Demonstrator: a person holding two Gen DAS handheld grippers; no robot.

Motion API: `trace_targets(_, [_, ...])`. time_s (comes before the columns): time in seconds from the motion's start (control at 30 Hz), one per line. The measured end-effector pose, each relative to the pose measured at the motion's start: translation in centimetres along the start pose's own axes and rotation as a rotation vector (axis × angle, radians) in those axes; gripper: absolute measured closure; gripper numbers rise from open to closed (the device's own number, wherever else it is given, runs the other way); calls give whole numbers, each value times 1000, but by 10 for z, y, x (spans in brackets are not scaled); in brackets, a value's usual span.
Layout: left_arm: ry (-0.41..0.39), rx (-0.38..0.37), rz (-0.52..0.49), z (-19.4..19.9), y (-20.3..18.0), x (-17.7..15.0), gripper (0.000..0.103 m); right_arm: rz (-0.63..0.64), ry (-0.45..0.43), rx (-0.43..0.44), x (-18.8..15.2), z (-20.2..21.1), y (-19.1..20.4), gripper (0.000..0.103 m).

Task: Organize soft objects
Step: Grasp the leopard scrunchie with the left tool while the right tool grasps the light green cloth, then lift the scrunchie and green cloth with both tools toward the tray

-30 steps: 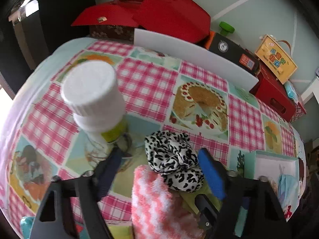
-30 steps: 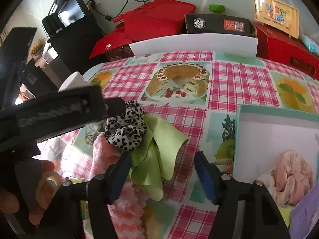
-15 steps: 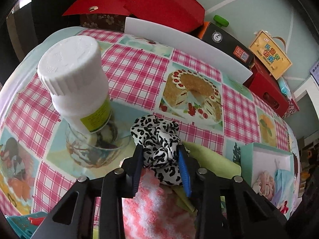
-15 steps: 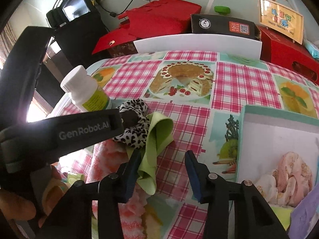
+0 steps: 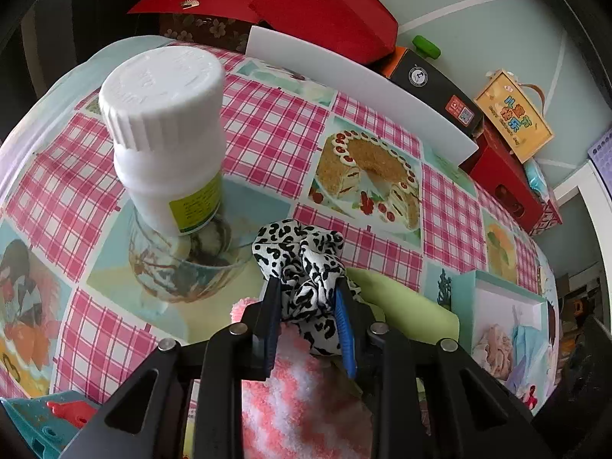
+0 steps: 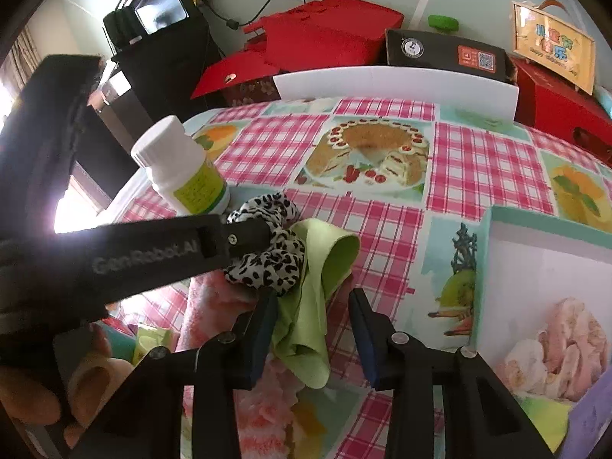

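Right now the left gripper [image 5: 308, 306] has its two fingers pressed in on the leopard-print scrunchie [image 5: 306, 267], the fabric bunched between the pads and bulging out above them; from the right wrist view the same gripper reaches in from the left, its tip buried in the scrunchie [image 6: 267, 252]. The right gripper [image 6: 311, 321] stands parted, gripping nothing, with the lime-green cloth [image 6: 317, 290] lying between its fingers; the cloth's folded edge curls up just beside the scrunchie and touches it. Under both lies a pink and white fuzzy towel [image 5: 302, 401], which the scrunchie and the cloth overlap. Just beyond the scrunchie, to its left, a white pill bottle [image 5: 168, 134] with a yellow-green label stands upright on the checked tablecloth [image 5: 275, 134]. Off to the right sits a teal-rimmed box [image 6: 493, 267] with a pale pink soft item [image 6: 566, 348] inside it; well apart from the scrunchie. At the table's far edge a white board [image 6: 394, 88] stands on edge, with red boxes [image 6: 329, 38] behind it.
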State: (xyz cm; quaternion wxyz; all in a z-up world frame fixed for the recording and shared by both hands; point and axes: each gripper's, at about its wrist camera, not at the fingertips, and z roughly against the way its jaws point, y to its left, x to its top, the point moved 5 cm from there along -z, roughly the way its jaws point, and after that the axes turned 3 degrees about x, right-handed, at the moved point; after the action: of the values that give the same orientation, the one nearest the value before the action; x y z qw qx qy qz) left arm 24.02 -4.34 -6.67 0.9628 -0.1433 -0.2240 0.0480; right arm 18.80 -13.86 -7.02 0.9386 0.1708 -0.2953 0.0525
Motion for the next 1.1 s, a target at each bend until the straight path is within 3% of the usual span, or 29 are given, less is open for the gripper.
trace_targets(0.27, [8,-17,17,0,2,0,75,2,17,5,-3,-4,2,87])
trace_targets(0.77, [-28,5,72,11,16,3,75,-38,8,-36,-2,3,-12,91])
trace_targets(1.1, [-88,-11,40,29,11,7,76,-37,-22,0,3,14,-7,94])
